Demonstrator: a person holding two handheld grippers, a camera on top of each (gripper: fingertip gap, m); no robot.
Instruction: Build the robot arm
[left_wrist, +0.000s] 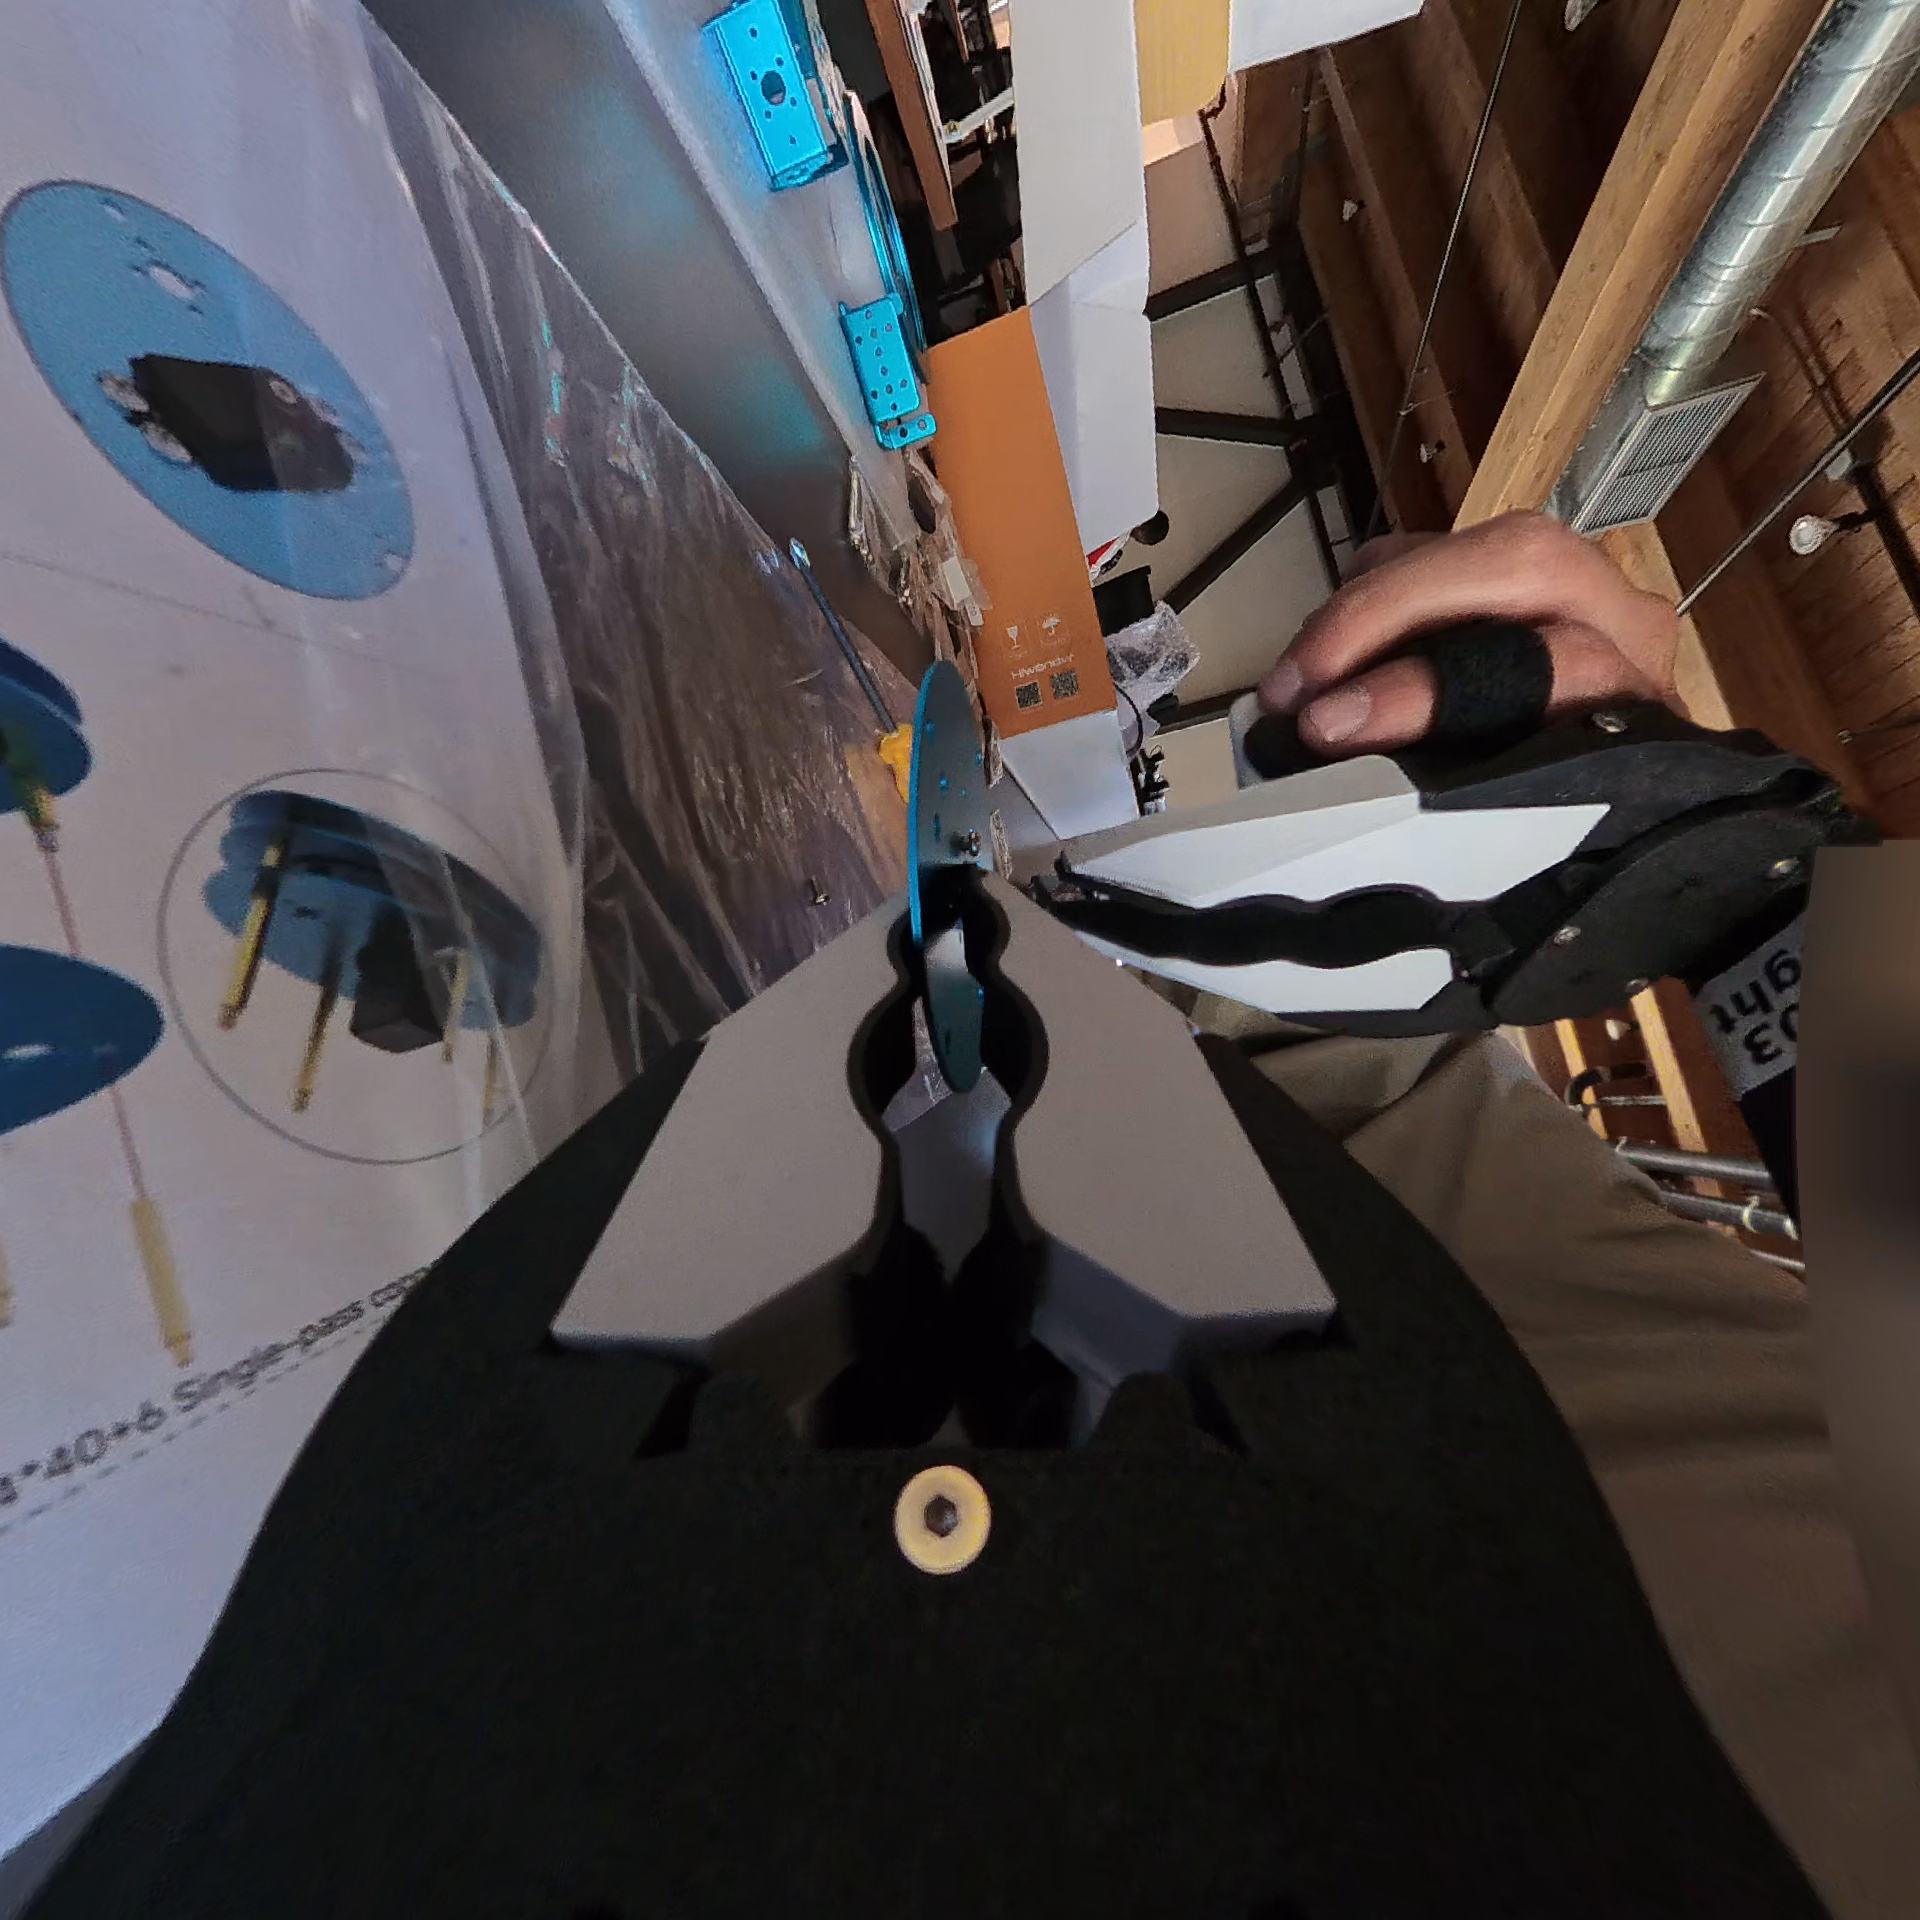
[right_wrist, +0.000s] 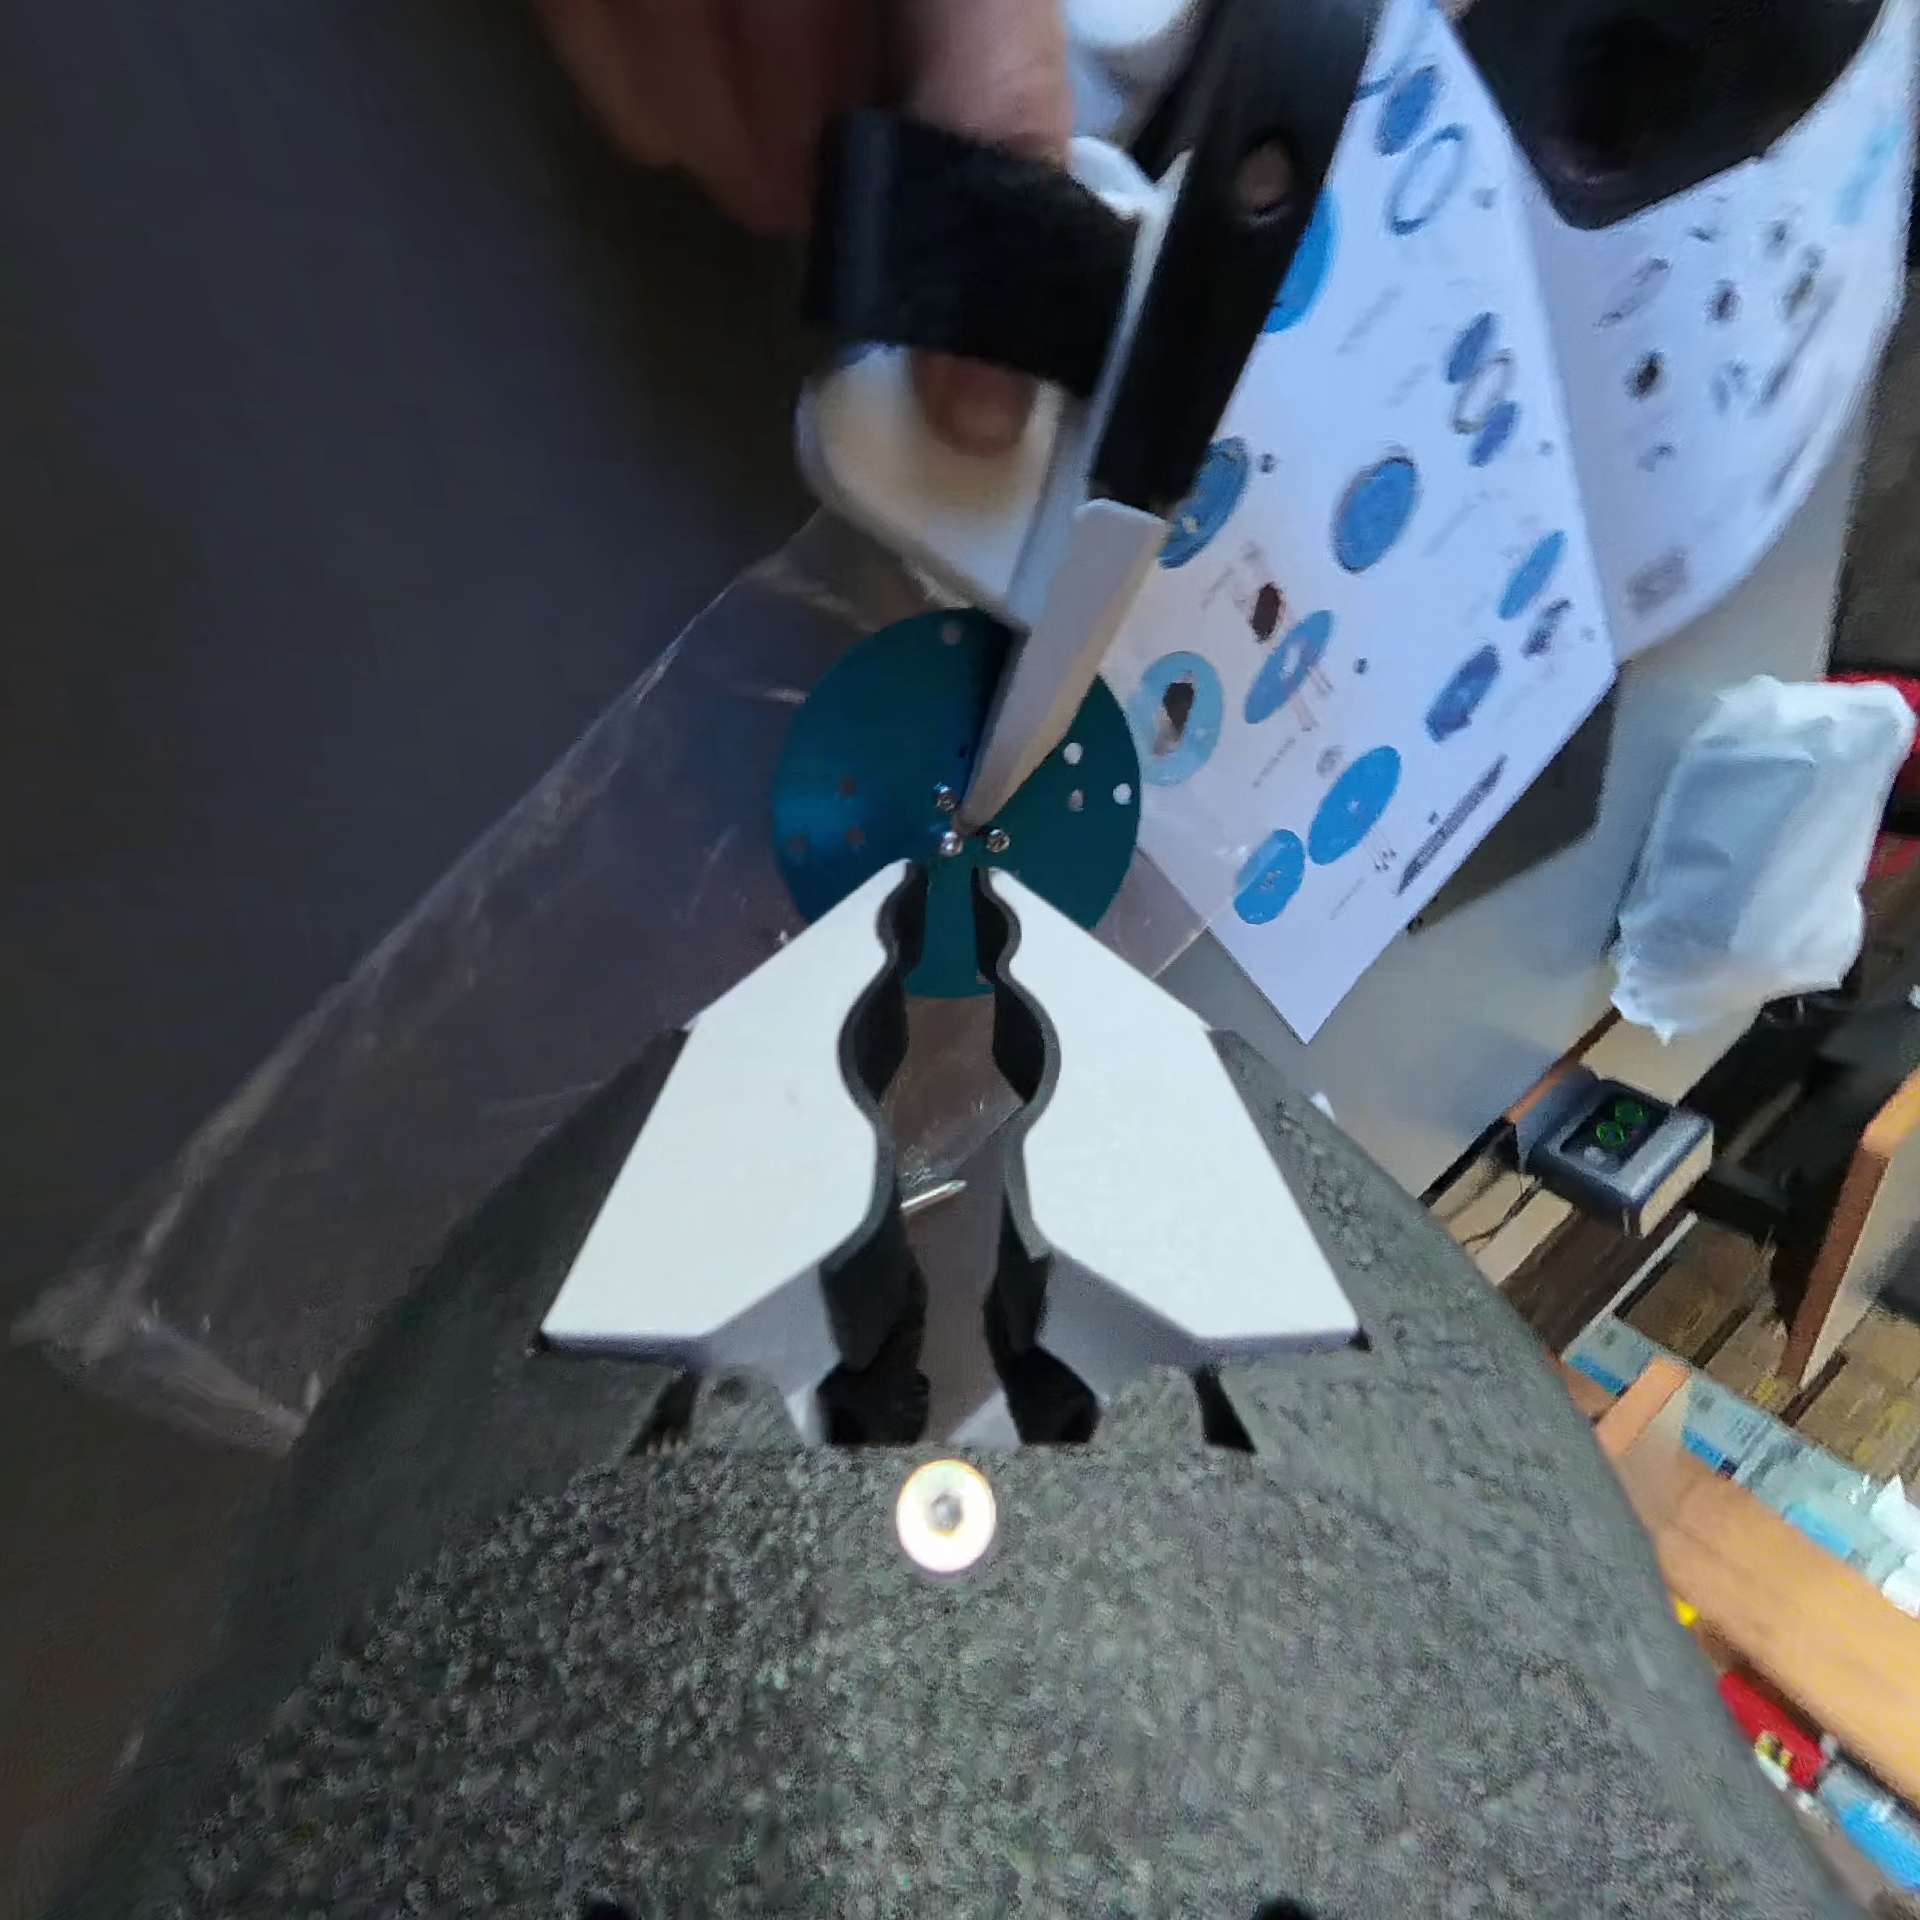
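My left gripper (left_wrist: 951, 894) is shut on a round blue metal disc (left_wrist: 951, 769) with several holes, held edge-on in this view. In the right wrist view the disc (right_wrist: 873, 748) shows face-on, and the left gripper (right_wrist: 966, 816) clamps it from the top edge to the centre, beside three small screws (right_wrist: 951, 844). My right gripper (right_wrist: 945, 878) has its jaws closed, its tips just off the disc's centre; from the left wrist view it (left_wrist: 1049, 888) comes in from the right. Whether it pinches a small part is hidden. A hand (left_wrist: 1455, 644) holds it.
A printed sheet with pictures of blue discs (left_wrist: 260, 727) (right_wrist: 1455, 623) lies beside a clear plastic bag (left_wrist: 675, 675) (right_wrist: 416, 1039). Blue metal brackets (left_wrist: 883, 369), an orange and white box (left_wrist: 1013, 540) and a thin tool (left_wrist: 842, 634) lie farther off. A loose screw (right_wrist: 930, 1195) rests on the bag. Both grippers' tips are close together, under 4 cm apart.
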